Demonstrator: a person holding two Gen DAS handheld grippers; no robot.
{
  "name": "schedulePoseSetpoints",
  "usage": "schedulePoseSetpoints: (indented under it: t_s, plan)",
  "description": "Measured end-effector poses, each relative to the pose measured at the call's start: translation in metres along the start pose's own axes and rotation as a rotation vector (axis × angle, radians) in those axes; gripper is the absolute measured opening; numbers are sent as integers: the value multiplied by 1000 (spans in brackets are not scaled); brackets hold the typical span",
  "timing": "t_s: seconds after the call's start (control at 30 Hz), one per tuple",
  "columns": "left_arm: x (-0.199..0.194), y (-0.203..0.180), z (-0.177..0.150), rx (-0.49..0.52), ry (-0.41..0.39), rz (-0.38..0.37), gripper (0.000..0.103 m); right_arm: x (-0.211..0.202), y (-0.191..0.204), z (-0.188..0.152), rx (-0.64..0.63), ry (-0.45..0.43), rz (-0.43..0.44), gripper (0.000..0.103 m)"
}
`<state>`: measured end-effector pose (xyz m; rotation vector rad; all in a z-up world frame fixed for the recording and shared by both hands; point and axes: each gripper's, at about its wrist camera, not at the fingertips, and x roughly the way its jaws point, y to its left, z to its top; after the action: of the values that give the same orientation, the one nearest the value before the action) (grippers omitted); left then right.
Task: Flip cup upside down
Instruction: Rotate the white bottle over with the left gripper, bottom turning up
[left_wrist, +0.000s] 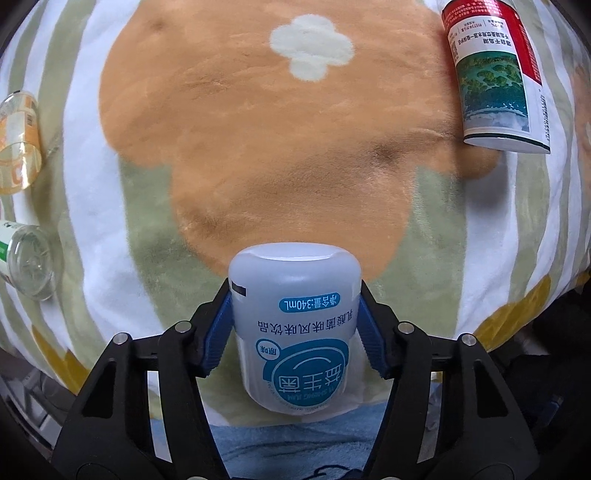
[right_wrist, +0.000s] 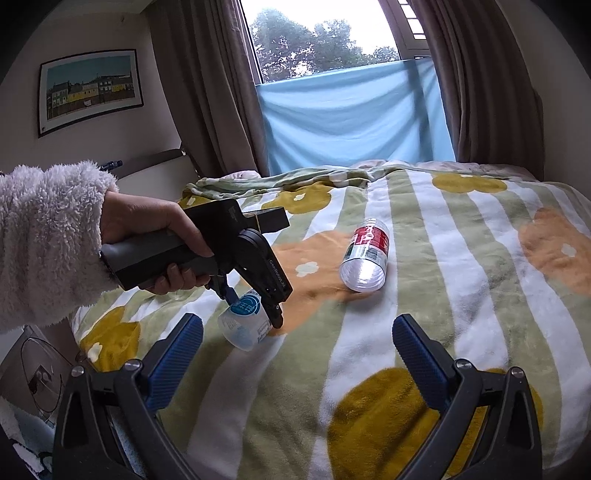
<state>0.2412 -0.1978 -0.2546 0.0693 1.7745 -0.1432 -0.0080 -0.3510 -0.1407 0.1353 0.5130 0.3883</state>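
In the lower centre of the left wrist view, the left gripper (left_wrist: 295, 317) has its two blue-padded fingers (left_wrist: 218, 332) pressed against either side of a translucent white plastic cup with a blue printed label (left_wrist: 295, 325), clamping it; the cup's closed base faces away from the camera and its print reads upside down, and nothing can be seen inside it. Behind it spreads a plush blanket striped in green and white with orange and mustard flower patches (left_wrist: 240, 122). At the upper right of that frame lies a white-bodied cup with a red and teal landscape label (left_wrist: 495, 74), on its side on the blanket. At the left edge lie two more clear plastic cups, one with an orange label (left_wrist: 18, 144) and below it one with a green label (left_wrist: 26, 262) (both look empty, their clear bottoms showing). In the right wrist view, the right gripper (right_wrist: 297, 347) fills the bottom of the frame with its blue pads wide apart and nothing between them. At mid-left a hand (right_wrist: 147, 225) in a fluffy white sleeve (right_wrist: 48, 240) grips the left gripper's handle, the cup tilted just above the blanket. The red-labelled cup appears right of centre, its open mouth toward the camera, empty.
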Motion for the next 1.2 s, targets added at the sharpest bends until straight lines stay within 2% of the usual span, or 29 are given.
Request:
schedulePoseSetpoints:
  t_s: [0.1, 0.13, 0.2, 0.23, 0.3, 0.4, 0.47, 0.53, 0.63, 0.7, 0.77, 0.9, 1.0, 1.2]
  plan:
    - [-14, -2, -6, -4, -43, -45, 58, -1, -1, 2, 6, -4, 7, 103]
    - [-21, -1, -11, 0, -80, -48, 58, -2, -2, 3, 6, -8, 7, 103]
    - [-40, -1, -24, 35, -218, -52, 58, -4, -2, 5, 6, -17, 6, 103]
    - [-50, 1, -35, 43, -305, -80, 58, -5, -3, 5, 6, -21, 4, 103]
    - [-64, 9, -60, 45, -500, -186, 58, -6, -5, 5, 12, -27, 3, 103]
    - [-62, 22, -100, -11, -749, -224, 58, -6, -9, 3, 33, -29, 3, 103]
    - [-64, 38, -106, -45, -858, -249, 58, -3, -14, -2, 62, -26, 9, 103]
    - [-48, 33, -111, -62, -946, -260, 58, -1, -17, -5, 85, -19, 14, 103]
    - [-31, 27, -109, -60, -1033, -213, 58, 2, -19, -12, 105, -4, 9, 103]
    - [-30, 25, -107, -46, -1078, -162, 58, 4, -20, -17, 109, 7, 5, 103]
    - [-30, 25, -106, -35, -1082, -137, 58, 6, -22, -22, 112, 21, 0, 103]
    - [-21, 26, -100, -28, -1046, -100, 58, 12, -27, -25, 129, 34, -5, 103]
    - [-19, 26, -98, -12, -1024, -99, 58, 18, -29, -23, 139, 32, -5, 103]
    - [-20, 22, -103, 33, -976, -64, 58, 25, -17, -17, 99, 25, -3, 103]
